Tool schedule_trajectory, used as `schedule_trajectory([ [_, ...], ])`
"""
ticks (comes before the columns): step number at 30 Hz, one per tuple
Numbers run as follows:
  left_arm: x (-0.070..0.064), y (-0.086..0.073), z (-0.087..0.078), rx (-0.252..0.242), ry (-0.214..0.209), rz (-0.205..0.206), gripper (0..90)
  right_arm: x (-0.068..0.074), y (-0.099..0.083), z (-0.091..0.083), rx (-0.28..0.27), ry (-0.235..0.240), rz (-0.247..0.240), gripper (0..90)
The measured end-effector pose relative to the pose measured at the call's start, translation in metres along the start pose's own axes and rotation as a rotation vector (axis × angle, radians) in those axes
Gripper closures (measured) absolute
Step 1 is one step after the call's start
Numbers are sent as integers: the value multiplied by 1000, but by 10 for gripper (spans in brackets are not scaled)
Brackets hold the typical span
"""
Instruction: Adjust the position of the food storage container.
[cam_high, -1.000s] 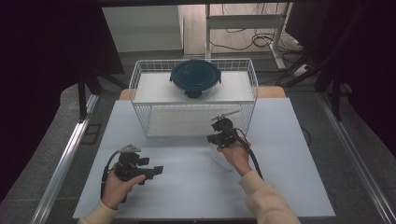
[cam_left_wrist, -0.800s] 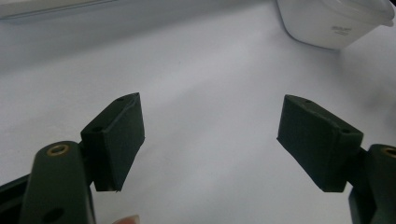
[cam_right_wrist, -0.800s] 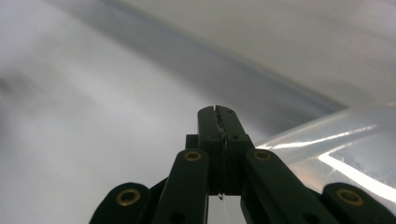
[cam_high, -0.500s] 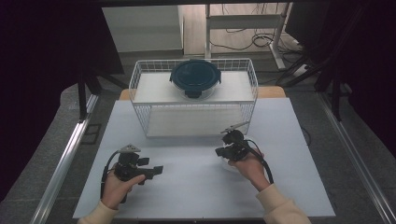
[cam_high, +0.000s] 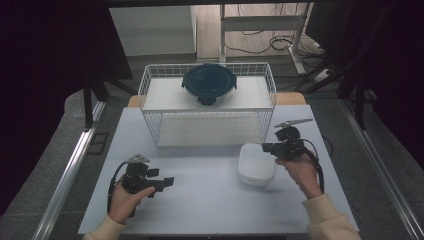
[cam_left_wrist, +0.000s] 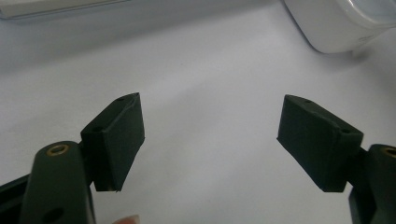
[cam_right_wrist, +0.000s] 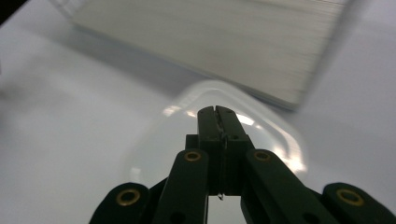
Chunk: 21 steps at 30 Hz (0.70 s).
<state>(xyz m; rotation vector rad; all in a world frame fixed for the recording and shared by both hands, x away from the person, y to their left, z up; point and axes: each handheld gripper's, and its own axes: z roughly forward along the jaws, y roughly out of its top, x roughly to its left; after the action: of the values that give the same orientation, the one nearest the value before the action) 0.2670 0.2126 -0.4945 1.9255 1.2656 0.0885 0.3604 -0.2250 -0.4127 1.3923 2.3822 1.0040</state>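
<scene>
A white rounded-square container (cam_high: 256, 164) lies on the white table (cam_high: 210, 210) right of centre. My right gripper (cam_high: 266, 147) is at its far right edge, jaws shut. In the right gripper view the closed tips (cam_right_wrist: 217, 110) sit over the container's pale top (cam_right_wrist: 159, 140), and nothing shows between them. My left gripper (cam_high: 167, 181) is held low at the front left with its jaws wide open and empty (cam_left_wrist: 210, 126). The container (cam_left_wrist: 336, 23) is well beyond those jaws. A round container with a dark blue lid (cam_high: 209, 82) stands inside the wire basket.
A white wire basket (cam_high: 210, 127) takes up the back middle of the table, and its blurred wall (cam_right_wrist: 210, 42) is just past the right gripper. Bare table spreads between the two hands. Dark curtains and metal frame legs surround the table.
My right hand has drawn back from the basket's front toward the right and nearer me. The white container now shows on the table beside it. The left hand has stayed put.
</scene>
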Motion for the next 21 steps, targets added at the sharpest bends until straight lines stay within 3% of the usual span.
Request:
schedule_trajectory([
  [1, 0, 0, 0, 1, 0, 1, 222, -8, -3, -1, 6, -18, 27, 892],
  [2, 0, 0, 1, 2, 0, 1, 222, -25, -9, 1, 23, -28, 66, 892],
  [6, -1, 0, 1, 3, 2, 0, 222, -47, -18, 10, 64, -37, 115, 892],
  [11, -1, -1, 2, 9, 4, 3, 220, -56, -18, 22, 98, -37, 128, 892],
  [21, -1, 0, 2, 7, 3, 3, 221, -57, -17, 36, 150, -41, 107, 892],
])
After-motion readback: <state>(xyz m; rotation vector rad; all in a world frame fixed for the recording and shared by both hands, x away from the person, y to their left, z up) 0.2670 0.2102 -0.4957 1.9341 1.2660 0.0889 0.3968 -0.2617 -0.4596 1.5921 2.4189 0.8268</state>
